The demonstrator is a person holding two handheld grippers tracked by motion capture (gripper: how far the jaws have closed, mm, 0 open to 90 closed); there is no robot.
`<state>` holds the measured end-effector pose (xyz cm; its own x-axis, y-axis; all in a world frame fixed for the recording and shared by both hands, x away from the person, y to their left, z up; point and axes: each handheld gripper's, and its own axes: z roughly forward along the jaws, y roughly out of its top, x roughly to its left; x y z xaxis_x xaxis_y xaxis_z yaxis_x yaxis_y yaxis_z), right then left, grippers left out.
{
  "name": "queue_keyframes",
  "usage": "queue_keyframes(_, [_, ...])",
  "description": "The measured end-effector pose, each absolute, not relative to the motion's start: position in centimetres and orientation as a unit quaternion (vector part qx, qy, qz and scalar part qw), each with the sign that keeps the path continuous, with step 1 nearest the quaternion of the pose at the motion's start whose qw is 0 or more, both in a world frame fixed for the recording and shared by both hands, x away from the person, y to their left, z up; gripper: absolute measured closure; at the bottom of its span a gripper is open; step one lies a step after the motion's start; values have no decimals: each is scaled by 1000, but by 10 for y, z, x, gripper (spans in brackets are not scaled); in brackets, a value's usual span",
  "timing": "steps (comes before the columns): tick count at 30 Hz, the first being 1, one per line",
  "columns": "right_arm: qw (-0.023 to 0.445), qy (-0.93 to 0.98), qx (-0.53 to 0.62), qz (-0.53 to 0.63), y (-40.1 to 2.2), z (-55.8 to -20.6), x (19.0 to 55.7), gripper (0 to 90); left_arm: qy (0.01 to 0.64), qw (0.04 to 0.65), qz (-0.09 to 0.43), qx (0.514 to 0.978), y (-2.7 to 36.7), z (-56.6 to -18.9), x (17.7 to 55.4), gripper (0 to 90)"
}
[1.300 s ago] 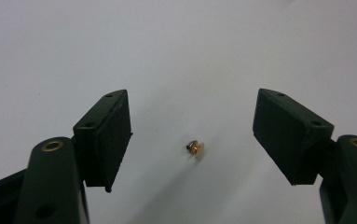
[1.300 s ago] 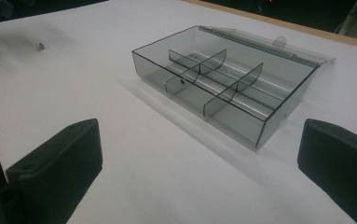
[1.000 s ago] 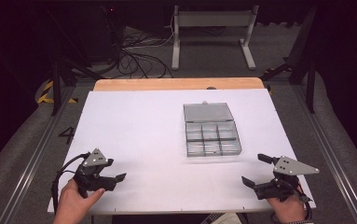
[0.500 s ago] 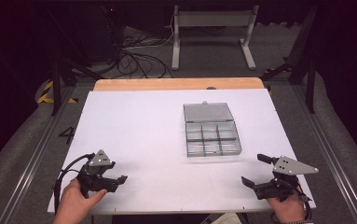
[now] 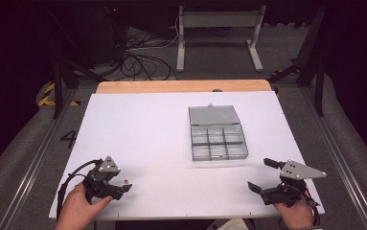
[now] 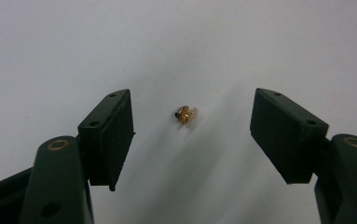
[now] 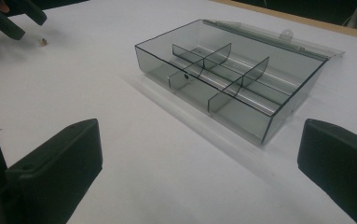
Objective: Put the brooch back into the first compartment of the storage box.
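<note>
A tiny brass-coloured part (image 6: 186, 115) lies on the white tabletop (image 5: 147, 134) near the front left. My left gripper (image 6: 192, 128) hovers over it, open, with the part midway between the two pads and touching neither. From above, the left gripper (image 5: 123, 186) sits in a hand at the table's near edge, the part (image 5: 125, 181) at its tips. My right gripper (image 5: 262, 175) rests at the front right, open and empty. It faces a clear grey compartment box (image 7: 204, 105) with its lid folded back.
The compartment box (image 5: 193, 143) stands right of the table's middle, its lid (image 5: 213, 115) flat behind it. A bare wooden strip (image 5: 181, 86) runs along the far edge. In the right gripper view, the left gripper (image 7: 13, 21) and the part (image 7: 42, 43) show at top left.
The left gripper has edged slightly to the right and toward the table's near edge. The right gripper has stayed put.
</note>
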<state>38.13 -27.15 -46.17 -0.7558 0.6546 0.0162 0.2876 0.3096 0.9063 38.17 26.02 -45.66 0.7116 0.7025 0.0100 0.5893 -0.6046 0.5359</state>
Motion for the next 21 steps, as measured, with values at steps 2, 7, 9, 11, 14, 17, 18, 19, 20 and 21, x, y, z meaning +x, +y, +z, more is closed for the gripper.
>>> queue_keyframes(2, [181, 789, 299, 506, -272, -462, 381, 9, 363, 255, 112, 889, 259, -457, 382, 309])
queue_keyframes(7, [180, 790, 299, 505, -272, -462, 382, 9, 362, 251, 112, 891, 257, -459, 383, 319])
queue_keyframes(9, [180, 789, 300, 505, -272, -462, 382, 9, 359, 247, 113, 893, 256, -459, 383, 336])
queue_keyframes(11, [180, 789, 300, 505, -272, -462, 382, 9, 358, 246, 116, 893, 255, -459, 383, 347])
queue_keyframes(14, [179, 790, 299, 504, -271, -462, 381, 9, 356, 242, 119, 895, 253, -460, 383, 412])
queue_keyframes(17, [179, 790, 299, 505, -272, -462, 381, 9, 352, 236, 120, 898, 253, -460, 384, 473])
queue_keyframes(18, [179, 790, 299, 505, -272, -462, 381, 9, 353, 235, 119, 898, 252, -461, 384, 473])
queue_keyframes(19, [179, 790, 300, 504, -272, -462, 381, 9, 353, 236, 118, 898, 251, -462, 385, 482])
queue_keyframes(20, [179, 790, 299, 504, -272, -462, 381, 9, 352, 234, 119, 898, 251, -462, 385, 493])
queue_keyframes(21, [179, 790, 299, 504, -272, -462, 381, 9, 352, 232, 121, 899, 251, -462, 385, 503])
